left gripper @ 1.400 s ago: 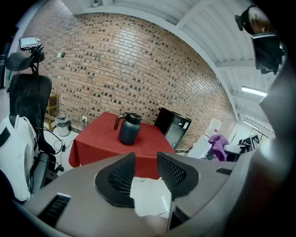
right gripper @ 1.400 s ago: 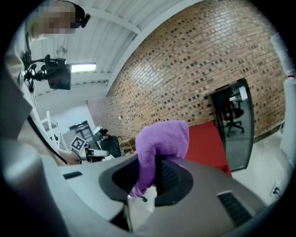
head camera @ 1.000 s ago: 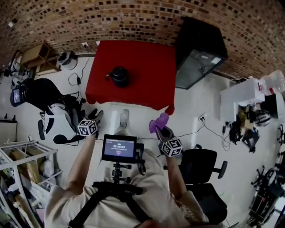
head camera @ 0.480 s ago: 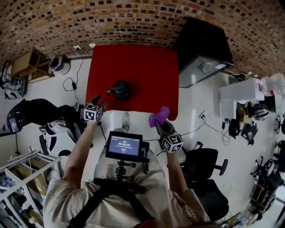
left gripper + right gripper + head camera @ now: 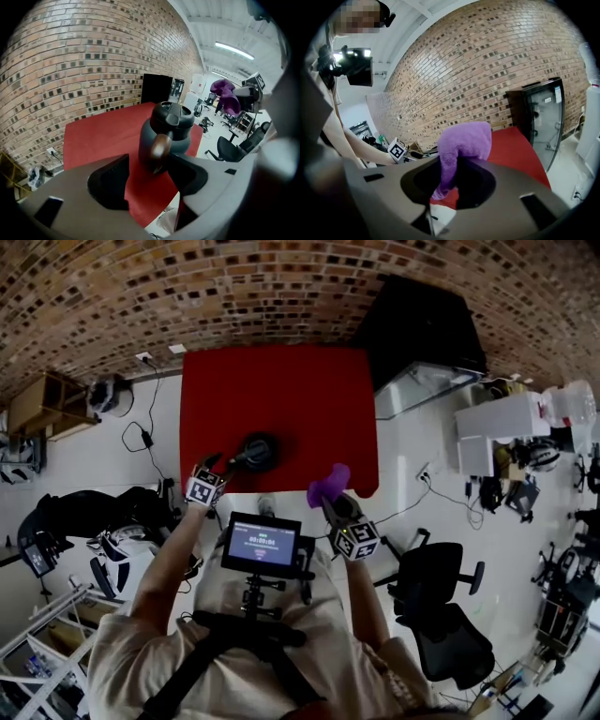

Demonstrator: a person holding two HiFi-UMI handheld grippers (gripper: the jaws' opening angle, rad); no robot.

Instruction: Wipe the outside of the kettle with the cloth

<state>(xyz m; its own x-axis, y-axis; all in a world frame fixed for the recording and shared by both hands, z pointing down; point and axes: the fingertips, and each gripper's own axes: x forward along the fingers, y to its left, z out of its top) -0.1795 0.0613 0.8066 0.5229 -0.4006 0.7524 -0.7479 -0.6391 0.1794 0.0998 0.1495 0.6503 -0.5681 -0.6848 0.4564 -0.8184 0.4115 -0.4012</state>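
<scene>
Now the jaws of our left gripper (image 5: 216, 467) have just been opening around the handle (image 5: 159, 147) of the kettle (image 5: 260, 450) on the table (image 5: 281, 381); we should close firmly there, while our right gripper (image 5: 331, 505) pinches the cloth (image 5: 328, 486).

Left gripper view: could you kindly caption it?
Left hand-held gripper, jaws just opening, kettle handle in the gap, untouched.

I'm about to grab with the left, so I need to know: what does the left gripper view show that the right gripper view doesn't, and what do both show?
Left gripper view only: the kettle seen clearly, its brown handle tip framed between the open jaws of the left gripper, which have just been opening. Right gripper view only: the right gripper shut on the purple cloth, close up, and the left gripper's marker cube. Both: red table, brick wall, the cloth.
</scene>
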